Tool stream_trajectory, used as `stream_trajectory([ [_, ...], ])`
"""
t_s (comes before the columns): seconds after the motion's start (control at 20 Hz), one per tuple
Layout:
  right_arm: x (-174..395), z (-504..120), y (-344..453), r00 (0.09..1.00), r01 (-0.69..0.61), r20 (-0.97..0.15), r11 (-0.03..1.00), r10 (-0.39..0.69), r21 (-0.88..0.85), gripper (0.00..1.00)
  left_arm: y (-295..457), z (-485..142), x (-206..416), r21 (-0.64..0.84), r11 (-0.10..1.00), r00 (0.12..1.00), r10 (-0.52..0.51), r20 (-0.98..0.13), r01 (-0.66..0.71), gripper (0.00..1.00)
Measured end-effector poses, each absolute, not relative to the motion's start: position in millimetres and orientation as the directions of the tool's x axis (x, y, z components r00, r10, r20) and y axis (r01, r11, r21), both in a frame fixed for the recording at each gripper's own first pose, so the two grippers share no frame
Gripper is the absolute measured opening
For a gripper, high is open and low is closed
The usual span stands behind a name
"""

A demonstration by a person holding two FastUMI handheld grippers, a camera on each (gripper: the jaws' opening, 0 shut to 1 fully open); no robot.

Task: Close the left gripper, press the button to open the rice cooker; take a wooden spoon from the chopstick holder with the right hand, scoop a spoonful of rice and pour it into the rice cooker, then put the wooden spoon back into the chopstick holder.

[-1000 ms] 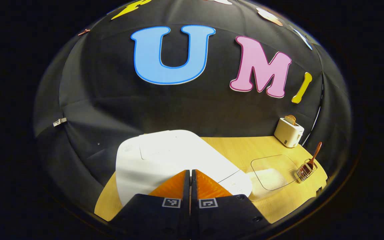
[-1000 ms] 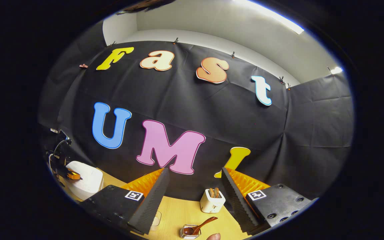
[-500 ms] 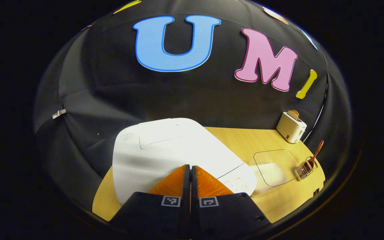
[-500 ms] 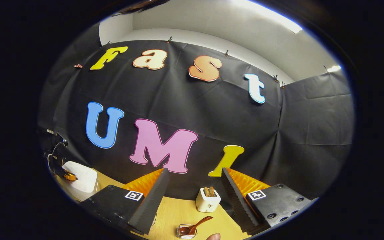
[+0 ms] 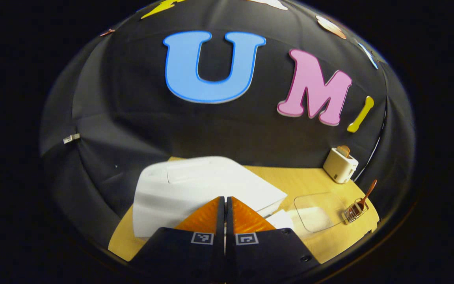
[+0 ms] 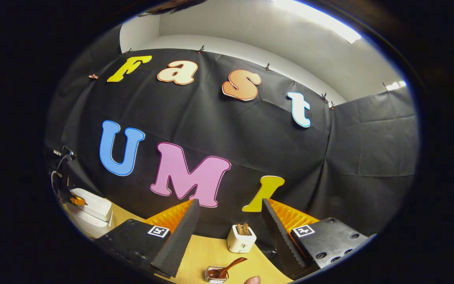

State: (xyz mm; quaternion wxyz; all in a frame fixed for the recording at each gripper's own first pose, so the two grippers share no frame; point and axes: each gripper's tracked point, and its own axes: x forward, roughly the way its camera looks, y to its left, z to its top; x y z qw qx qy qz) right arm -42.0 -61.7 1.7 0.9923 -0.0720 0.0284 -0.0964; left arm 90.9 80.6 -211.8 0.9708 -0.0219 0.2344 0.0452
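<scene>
We saw the rice cooker point(image 5: 195, 189) just beyond the left gripper point(image 5: 225, 205), whose fingers were pressed together with nothing between them; their tips hid the cooker's front edge, so we could not tell whether they touched it. Its lid point(image 5: 211, 185) stood slightly raised, a dark gap showing at the right. The button was hidden from us. To the fingers' right lay a clear container of rice point(image 5: 317, 211), then the chopstick holder point(image 5: 354, 211) with the wooden spoon point(image 5: 367, 194) leaning in it. In the right gripper view, the right gripper point(image 6: 231, 221) stood wide and empty, the spoon point(image 6: 227, 268) and holder point(image 6: 215, 275) low between its fingers, the holder's base cut off. A toaster point(image 6: 241, 238) sat on the tabletop point(image 6: 207, 250) beyond.
</scene>
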Motion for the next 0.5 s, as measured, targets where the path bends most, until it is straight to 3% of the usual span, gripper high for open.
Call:
stream_trajectory([
  [0.5,-48,-1,-69,0.978,0.194,-0.055,0.973,-0.202,-0.129,0.97,107,-108,119,-0.037,0.992,0.982,0.114,-0.152,-0.121,0.05],
])
